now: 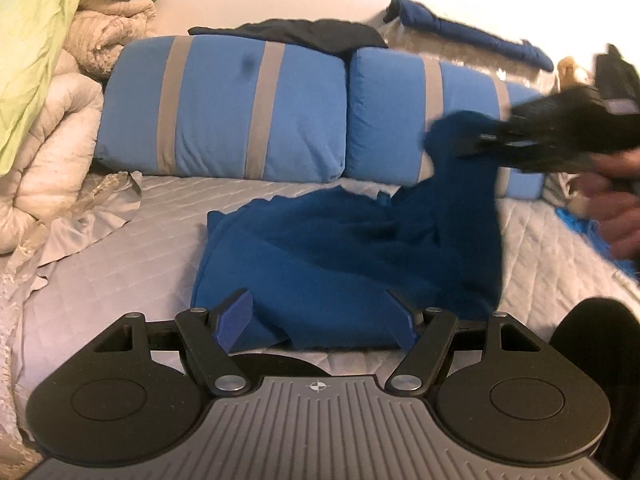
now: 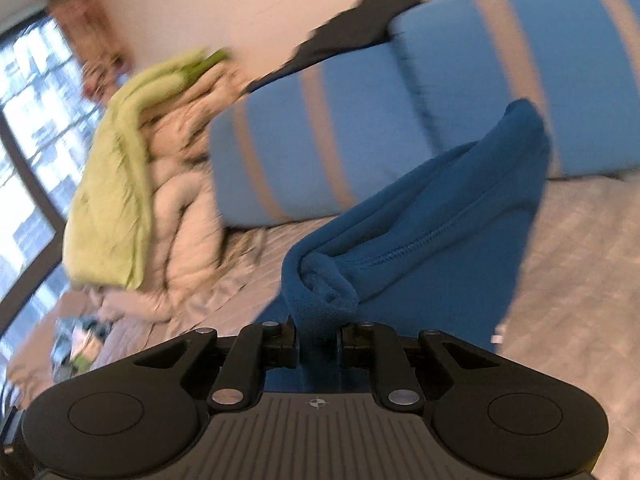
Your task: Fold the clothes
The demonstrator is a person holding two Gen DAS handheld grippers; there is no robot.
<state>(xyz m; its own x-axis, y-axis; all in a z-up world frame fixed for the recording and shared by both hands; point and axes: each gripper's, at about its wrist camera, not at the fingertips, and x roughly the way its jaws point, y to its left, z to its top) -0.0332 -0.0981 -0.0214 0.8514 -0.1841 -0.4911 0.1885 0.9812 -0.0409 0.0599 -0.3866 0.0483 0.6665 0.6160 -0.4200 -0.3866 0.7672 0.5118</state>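
The left tongs [image 1: 316, 324] are spread wide over the blue garment [image 1: 320, 248] on the bed [image 1: 120, 264]; the right tongs [image 2: 318, 338], at 2 o'clock, pinch its bunched edge.

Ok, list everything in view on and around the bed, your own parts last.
blue fleece garment: one, dark blue, mid-bed, one end lifted
pillows: two, light blue with grey stripes, along the head of the bed
bedspread: one, pale grey quilted, covering the bed
comforter pile: one, cream, left of the pillows
green sheet: one, lime, draped over the pile
black garment: one, on top of the pillows
navy garment: one, behind the right pillow
window: one, far left
left hand-held gripper: open, at the fleece's near edge
right hand-held gripper: shut on the fleece
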